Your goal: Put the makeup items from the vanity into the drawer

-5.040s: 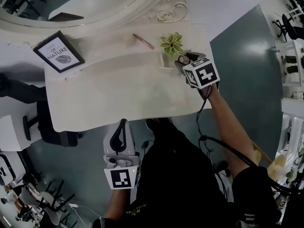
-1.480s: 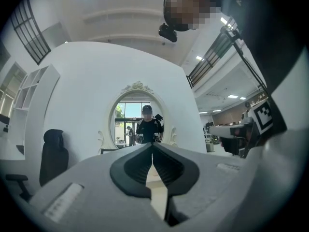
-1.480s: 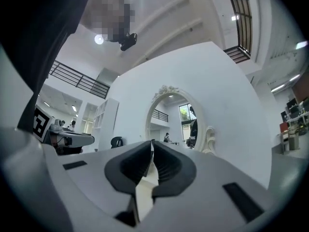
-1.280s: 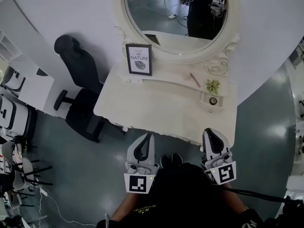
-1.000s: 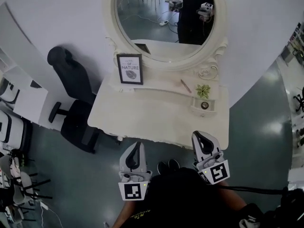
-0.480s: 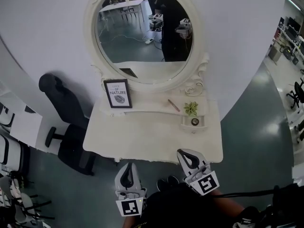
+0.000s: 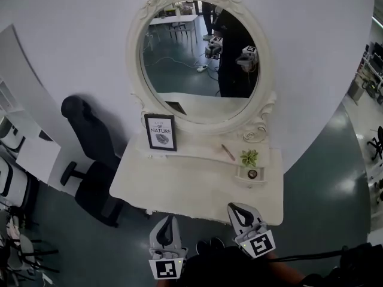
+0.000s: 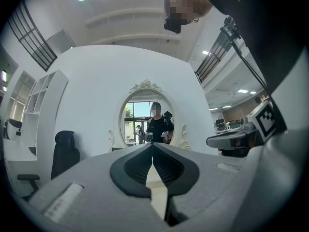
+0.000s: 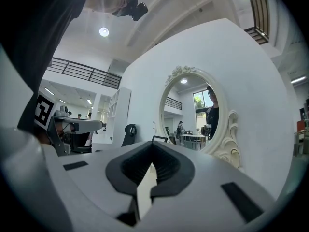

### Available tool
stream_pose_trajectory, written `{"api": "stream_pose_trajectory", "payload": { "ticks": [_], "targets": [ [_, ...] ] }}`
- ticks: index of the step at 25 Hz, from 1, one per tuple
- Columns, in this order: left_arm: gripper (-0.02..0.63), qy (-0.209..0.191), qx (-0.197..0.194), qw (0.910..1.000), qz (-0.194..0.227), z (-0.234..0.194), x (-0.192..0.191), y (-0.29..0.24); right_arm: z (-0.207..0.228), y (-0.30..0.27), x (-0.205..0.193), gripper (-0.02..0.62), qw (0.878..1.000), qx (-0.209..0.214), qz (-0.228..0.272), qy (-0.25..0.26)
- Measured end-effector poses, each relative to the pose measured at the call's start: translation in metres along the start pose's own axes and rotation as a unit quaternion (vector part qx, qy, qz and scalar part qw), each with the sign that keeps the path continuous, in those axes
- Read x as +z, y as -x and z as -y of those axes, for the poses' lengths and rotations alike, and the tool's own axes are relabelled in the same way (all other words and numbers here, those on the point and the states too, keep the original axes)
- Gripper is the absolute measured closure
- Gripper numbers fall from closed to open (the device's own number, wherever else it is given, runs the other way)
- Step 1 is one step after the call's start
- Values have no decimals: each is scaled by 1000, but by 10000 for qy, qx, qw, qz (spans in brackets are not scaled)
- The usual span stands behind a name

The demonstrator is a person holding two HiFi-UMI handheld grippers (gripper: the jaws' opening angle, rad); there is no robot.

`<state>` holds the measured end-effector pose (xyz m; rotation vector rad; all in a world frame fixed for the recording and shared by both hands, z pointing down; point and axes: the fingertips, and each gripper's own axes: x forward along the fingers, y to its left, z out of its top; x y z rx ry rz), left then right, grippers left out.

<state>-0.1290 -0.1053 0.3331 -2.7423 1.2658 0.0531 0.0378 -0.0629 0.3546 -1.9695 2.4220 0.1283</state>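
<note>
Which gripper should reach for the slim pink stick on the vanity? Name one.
Right. The right gripper is nearer the vanity's right end, where the slim pink stick lies near the small plant; the left gripper is farther off. Both are shut and empty.

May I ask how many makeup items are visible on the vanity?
2: a pink stick left of the plant, and a round pot in the small tray; others may be hidden.
</note>
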Motion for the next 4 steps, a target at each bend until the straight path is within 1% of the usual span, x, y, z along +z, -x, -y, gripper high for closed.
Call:
{"api": "stream_pose_trajectory", "payload": {
  "ticks": [4],
  "targets": [
    [584,53,9,10000,-5,-2,-1,1,-2,-2,-1,594,10000,-11,13,19]
  ]
}}
